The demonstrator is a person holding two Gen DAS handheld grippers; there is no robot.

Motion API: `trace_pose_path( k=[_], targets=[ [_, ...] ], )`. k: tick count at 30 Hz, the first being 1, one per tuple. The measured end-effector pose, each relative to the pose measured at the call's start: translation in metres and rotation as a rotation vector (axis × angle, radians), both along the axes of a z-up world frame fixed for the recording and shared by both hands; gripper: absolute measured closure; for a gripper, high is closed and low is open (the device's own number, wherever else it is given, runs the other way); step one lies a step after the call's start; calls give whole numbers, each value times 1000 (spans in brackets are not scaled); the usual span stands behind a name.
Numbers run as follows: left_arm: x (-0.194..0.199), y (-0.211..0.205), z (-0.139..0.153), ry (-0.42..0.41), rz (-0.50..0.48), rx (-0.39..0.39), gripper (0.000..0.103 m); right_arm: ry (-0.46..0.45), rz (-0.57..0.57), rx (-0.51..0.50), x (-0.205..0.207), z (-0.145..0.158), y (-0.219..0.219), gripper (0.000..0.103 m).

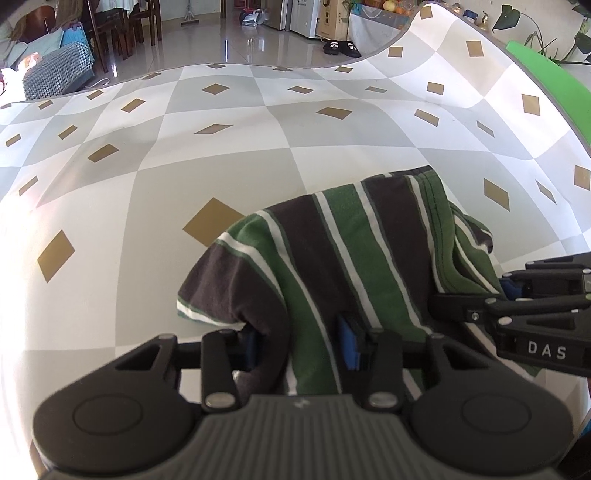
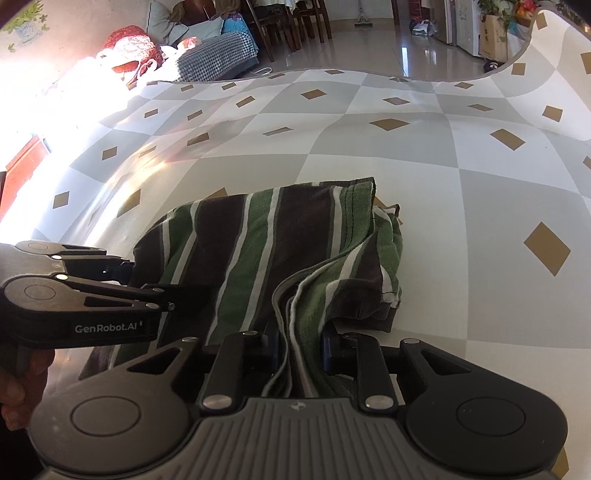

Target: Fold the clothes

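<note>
A folded garment (image 1: pixel 332 251) with green, dark brown and white stripes lies on the checked tablecloth (image 1: pixel 147 177). My left gripper (image 1: pixel 301 347) is shut on the garment's near edge, and bunched cloth fills the gap between its blue pads. In the right wrist view the same garment (image 2: pixel 258 240) lies straight ahead. My right gripper (image 2: pixel 301 347) is shut on several stacked layers of its near right edge. Each gripper shows in the other's view: the right gripper (image 1: pixel 450 310) at the garment's right side, the left gripper (image 2: pixel 184 295) at its left side.
The tablecloth (image 2: pixel 480 192) spreads wide beyond and to both sides of the garment. A green panel (image 1: pixel 546 81) stands at the far right table edge. Beyond are a glossy floor, wooden chairs (image 1: pixel 122 29) and a houndstooth cushion (image 2: pixel 218 55). A hand (image 2: pixel 14 387) holds the left gripper.
</note>
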State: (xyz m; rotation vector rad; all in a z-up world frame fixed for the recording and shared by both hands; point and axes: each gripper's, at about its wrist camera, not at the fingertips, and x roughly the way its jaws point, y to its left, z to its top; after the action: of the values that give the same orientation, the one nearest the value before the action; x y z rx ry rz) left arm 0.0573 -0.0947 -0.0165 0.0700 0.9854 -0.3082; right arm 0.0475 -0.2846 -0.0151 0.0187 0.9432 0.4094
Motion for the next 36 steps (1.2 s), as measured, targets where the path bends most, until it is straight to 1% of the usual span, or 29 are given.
trace_pose_path(
  k=[4, 7, 11, 13, 15, 16, 17, 18, 19, 20, 21, 23, 24, 26, 28, 30, 33, 36],
  targets=[
    [-1, 4, 7, 4, 18, -11, 70, -15, 5, 40, -5, 12, -2, 83],
    [-4, 5, 11, 0, 13, -14, 70, -22, 23, 56, -9, 17, -2, 83],
    [-7, 5, 9, 11, 1, -2, 70, 47, -15, 31, -11, 5, -6, 83],
    [-6, 8, 3, 30, 9, 0, 70, 78, -41, 23, -11, -4, -10, 80],
    [-5, 14, -2, 50, 29, -11, 62, 85, -62, 26, -11, -5, -14, 75],
    [-4, 18, -3, 57, 45, -25, 60, 89, -72, 27, -12, -5, -16, 72],
    [-3, 22, -4, 64, 59, -37, 58, 92, -84, 28, -12, -5, -18, 66],
    [-3, 25, -4, 70, 67, -45, 55, 95, -104, 26, -11, -5, -21, 62],
    [-3, 27, -5, 74, 70, -44, 52, 100, -117, 27, -11, -4, -24, 61],
    [-3, 30, -5, 78, 71, -43, 47, 105, -127, 35, -11, -4, -27, 60],
    [-3, 32, -6, 83, 71, -45, 45, 111, -136, 43, -11, -4, -30, 59],
    [-4, 37, -6, 95, 73, -51, 41, 120, -151, 59, -10, -5, -35, 58],
    [-3, 41, -6, 100, 78, -55, 37, 123, -157, 67, -11, -5, -37, 57],
    [-4, 46, -6, 111, 82, -59, 32, 126, -159, 71, -10, -5, -38, 57],
    [-5, 49, -7, 122, 76, -70, 31, 130, -158, 71, -10, -5, -37, 55],
    [-5, 50, -9, 128, 63, -75, 27, 132, -165, 82, -8, -5, -37, 53],
    [-6, 45, -10, 117, 43, -60, 25, 131, -172, 92, -6, -6, -36, 52],
    [-5, 39, -11, 108, 21, -64, 24, 127, -170, 91, -5, -7, -33, 51]
  ],
)
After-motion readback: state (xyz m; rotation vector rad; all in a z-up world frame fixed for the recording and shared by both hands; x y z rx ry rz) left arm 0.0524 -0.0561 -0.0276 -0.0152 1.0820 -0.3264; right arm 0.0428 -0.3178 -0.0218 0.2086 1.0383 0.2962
